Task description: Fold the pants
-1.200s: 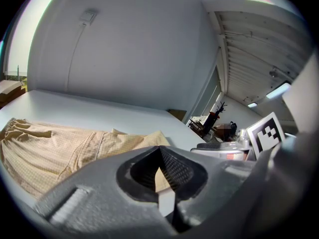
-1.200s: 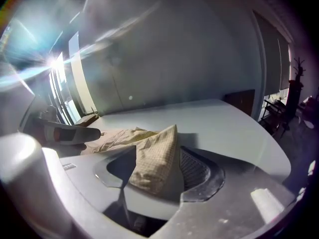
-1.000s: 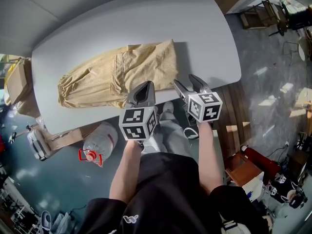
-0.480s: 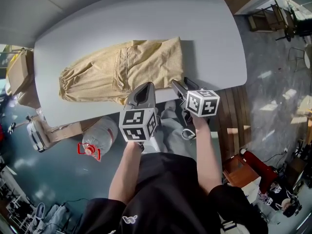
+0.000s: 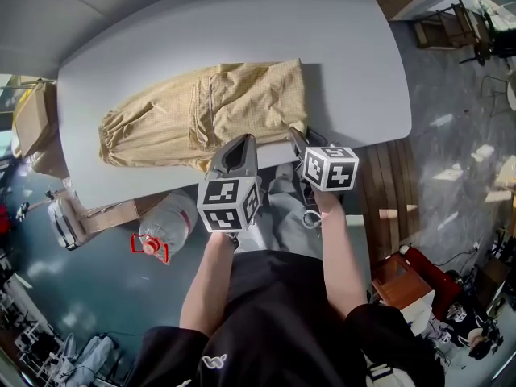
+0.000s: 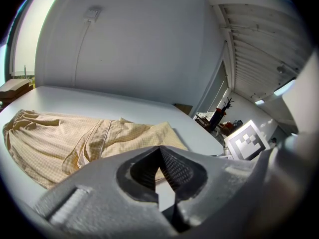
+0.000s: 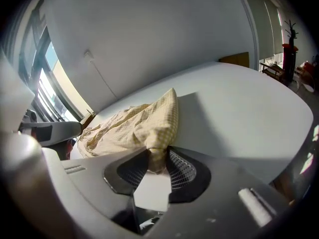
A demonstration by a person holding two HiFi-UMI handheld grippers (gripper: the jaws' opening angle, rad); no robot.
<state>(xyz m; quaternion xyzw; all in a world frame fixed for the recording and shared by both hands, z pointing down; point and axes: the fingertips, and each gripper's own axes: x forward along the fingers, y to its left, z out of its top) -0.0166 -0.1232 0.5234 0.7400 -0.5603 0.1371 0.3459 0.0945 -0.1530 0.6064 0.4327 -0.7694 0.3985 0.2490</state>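
Note:
Yellow checked pants point(image 5: 201, 115) lie flat across the pale grey table point(image 5: 347, 47), waistband to the left and leg hems to the right. My right gripper point(image 5: 297, 134) is at the near right hem corner. In the right gripper view its jaws have just been closing, and the pads now pinch a bunched fold of the pants point(image 7: 134, 123) in the right gripper point(image 7: 158, 156). My left gripper point(image 5: 240, 143) hovers at the pants' near edge. Seen from the left gripper view, the left gripper point(image 6: 159, 149) has its tips together, with the pants point(image 6: 75, 138) lying beyond them.
The table's near edge runs just under both grippers. Below it on the floor stand a large water bottle point(image 5: 165, 228) with a red handle and cardboard boxes point(image 5: 32, 123) at the left. Chairs and clutter point(image 5: 459, 22) are at the far right.
The right gripper has dropped onto the pants' near right corner and its jaws have gone from wide apart to pinched on the cloth. The left gripper has stayed in place.

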